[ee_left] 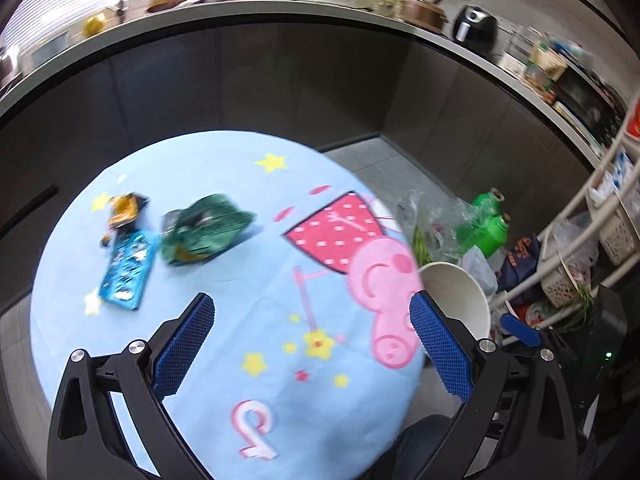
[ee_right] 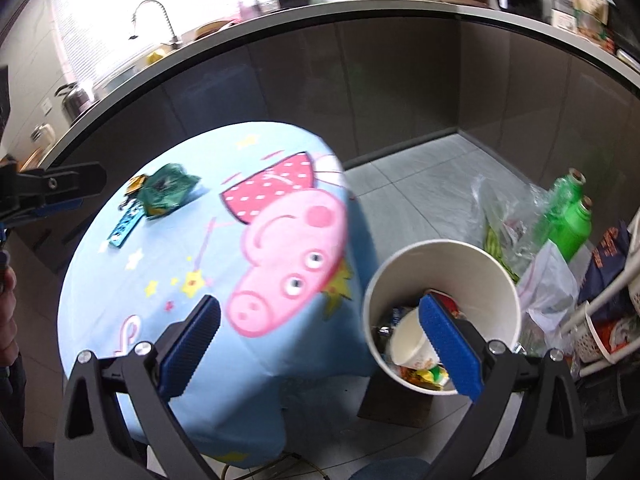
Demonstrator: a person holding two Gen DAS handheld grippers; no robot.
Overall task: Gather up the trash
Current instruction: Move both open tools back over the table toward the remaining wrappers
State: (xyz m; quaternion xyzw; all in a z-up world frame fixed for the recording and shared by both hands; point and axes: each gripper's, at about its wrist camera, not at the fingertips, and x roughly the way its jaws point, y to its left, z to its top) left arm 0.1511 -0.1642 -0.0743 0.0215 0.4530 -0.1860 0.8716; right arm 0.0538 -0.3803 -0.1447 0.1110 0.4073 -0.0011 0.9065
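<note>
Three pieces of trash are left on your tabletop (ee_left: 224,360), all on its far left part: a crumpled green snack bag (ee_left: 204,230), a flat blue wrapper (ee_left: 128,270) just left of it, and a small orange-and-black wrapper (ee_left: 125,208) touching the blue one's far end. All three look like thin foil or film, so expect them to be very light, soft and a little slippery. The green bag is puffed and creased; pinch one of its raised folds. The blue wrapper lies flat, so you will probably need to catch an edge or slide it. The orange piece is blurred; take it by whatever crumple stands up.

One white paper bucket (ee_right: 440,308) stands on the floor just right of the table, already holding one paper cup (ee_right: 412,344) and some wrappers.

Your left hand-held gripper (ee_left: 312,344) hangs over the near tabletop with fingers wide apart, holding nothing. Your right hand-held gripper (ee_right: 320,344) is likewise spread and empty, one finger above the bucket's mouth.
</note>
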